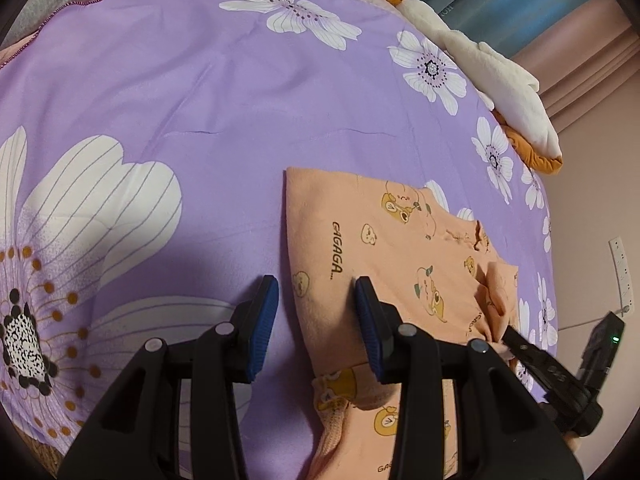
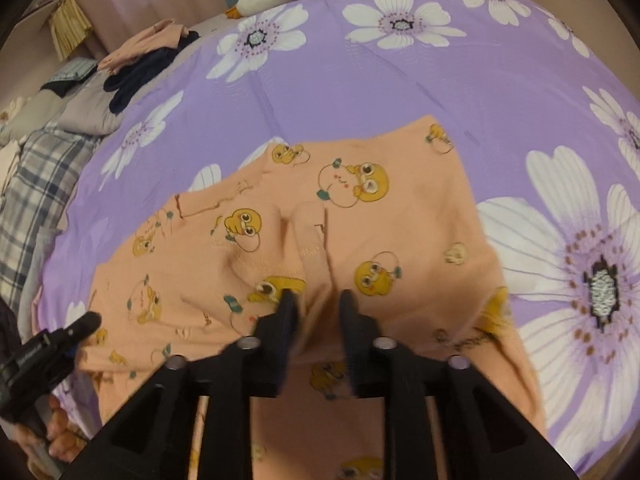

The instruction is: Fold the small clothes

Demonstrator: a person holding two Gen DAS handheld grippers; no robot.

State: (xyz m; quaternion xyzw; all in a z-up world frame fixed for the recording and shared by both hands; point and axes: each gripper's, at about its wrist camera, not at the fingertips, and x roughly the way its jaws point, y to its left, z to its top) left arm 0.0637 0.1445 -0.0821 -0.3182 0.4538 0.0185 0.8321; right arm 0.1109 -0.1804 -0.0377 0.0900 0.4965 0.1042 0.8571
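Two grippers over one peach garment (image 1: pixel 400 256) with cartoon prints, spread on the purple flowered bedspread (image 1: pixel 200 100) towards its right edge. Left gripper (image 1: pixel 316 300): blue pads apart, straddling the garment's left edge, one pad on bare bedspread, the other on cloth, nothing pinched. Right gripper (image 2: pixel 316 300): fingers slightly apart, a raised fold of cloth between them; clamped or free, cannot tell. Plush toy (image 1: pixel 508 92) at the far edge

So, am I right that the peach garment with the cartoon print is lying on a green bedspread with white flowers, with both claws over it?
Not quite: the bedspread is purple, not green, as both wrist views show. The rest holds: the peach garment lies on it, with the left claw at its edge and the right claw over it.
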